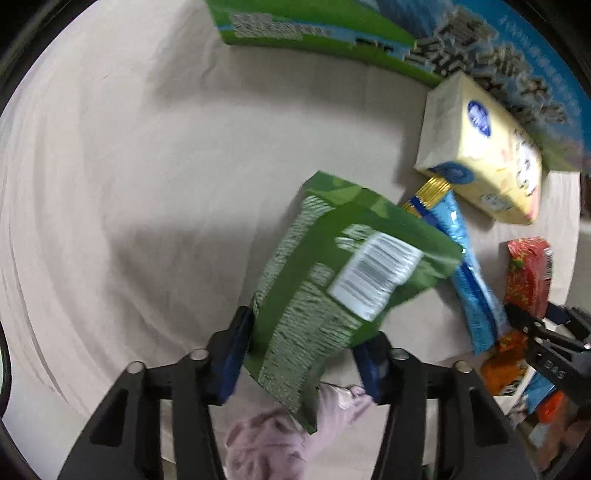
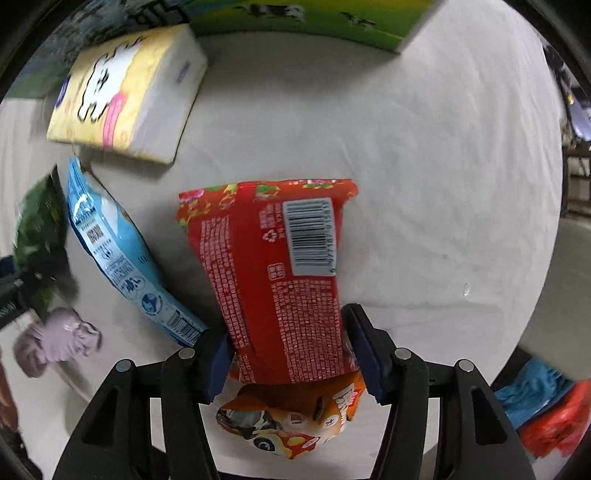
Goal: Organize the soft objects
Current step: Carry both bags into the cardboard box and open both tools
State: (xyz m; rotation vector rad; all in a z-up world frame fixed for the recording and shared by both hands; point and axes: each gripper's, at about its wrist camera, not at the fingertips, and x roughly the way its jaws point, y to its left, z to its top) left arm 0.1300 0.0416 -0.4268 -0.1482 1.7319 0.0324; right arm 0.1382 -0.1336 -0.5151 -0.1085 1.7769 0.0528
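Observation:
My left gripper (image 1: pixel 301 345) is shut on a green snack bag (image 1: pixel 343 273) and holds it above the white cloth-covered table (image 1: pixel 129 166). My right gripper (image 2: pixel 290 350) is shut on a red snack bag (image 2: pixel 277 266), barcode side up, over the table (image 2: pixel 424 184). A blue snack bag (image 1: pixel 469 273) lies between them; it also shows in the right wrist view (image 2: pixel 110 251). A yellow tissue pack (image 1: pixel 480 155) lies beyond it, seen too in the right wrist view (image 2: pixel 125 96). The red bag (image 1: pixel 528 273) and right gripper (image 1: pixel 546 332) show at the right of the left view.
A green carton (image 1: pixel 314 29) lies at the table's far edge, also in the right wrist view (image 2: pixel 314 22). A pale purple soft cloth (image 1: pixel 280 435) lies under my left gripper, seen at the left in the right view (image 2: pixel 59 339). An orange snack bag (image 2: pixel 288 421) lies under the red bag.

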